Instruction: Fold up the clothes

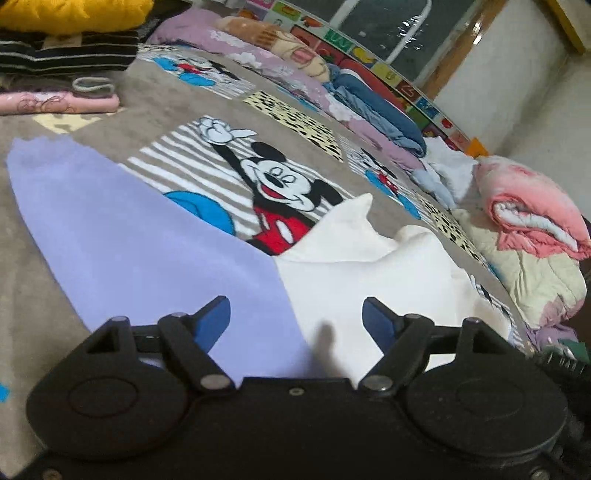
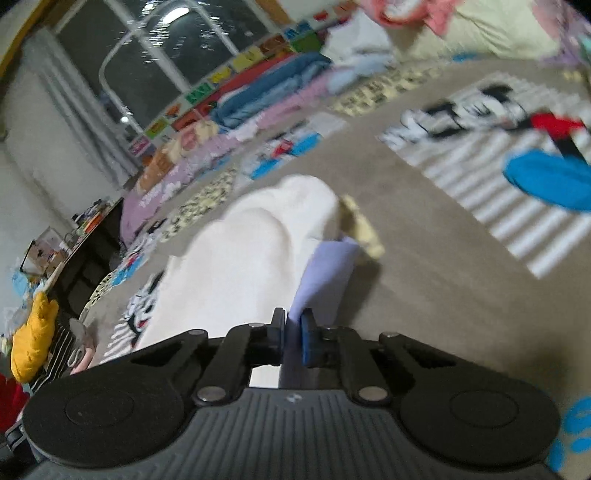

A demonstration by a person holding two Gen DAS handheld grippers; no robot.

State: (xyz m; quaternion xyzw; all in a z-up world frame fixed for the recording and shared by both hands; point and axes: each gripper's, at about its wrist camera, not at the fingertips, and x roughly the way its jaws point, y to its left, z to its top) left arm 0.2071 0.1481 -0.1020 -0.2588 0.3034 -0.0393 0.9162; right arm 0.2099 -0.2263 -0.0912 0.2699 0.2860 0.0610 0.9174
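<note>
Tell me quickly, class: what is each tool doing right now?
Left tool: open, holding nothing, above the purple and white garment.
Right tool: closed on the garment's purple edge.

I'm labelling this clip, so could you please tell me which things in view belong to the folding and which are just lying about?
In the job:
- lilac-and-white garment
- right hand-held gripper, shut on its lilac edge
- left hand-held gripper, open above it

Lying about:
- yellow jumper
- striped top
- pink quilt
- blue bedding
</note>
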